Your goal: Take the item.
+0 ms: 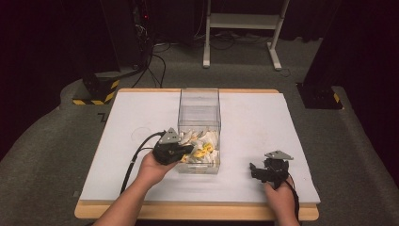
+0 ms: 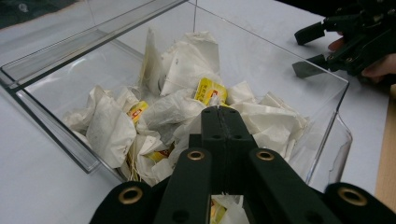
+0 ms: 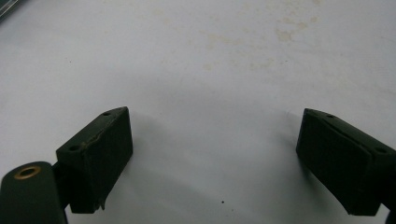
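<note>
**Left gripper clamped down in the tea bag box**

White table (image 1: 263,122) with a clear plastic box (image 1: 199,101) mid-table, tea bags (image 2: 187,70) heaped at its near end. Left gripper (image 2: 219,112) is dipped into that heap, jaws pressed together; can't tell if a bag is pinched. Right gripper (image 3: 212,154) hangs wide open over bare table, holding nothing.

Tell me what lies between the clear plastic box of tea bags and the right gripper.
Nothing: in the high view, bare white table separates the clear plastic box from the right gripper.
</note>
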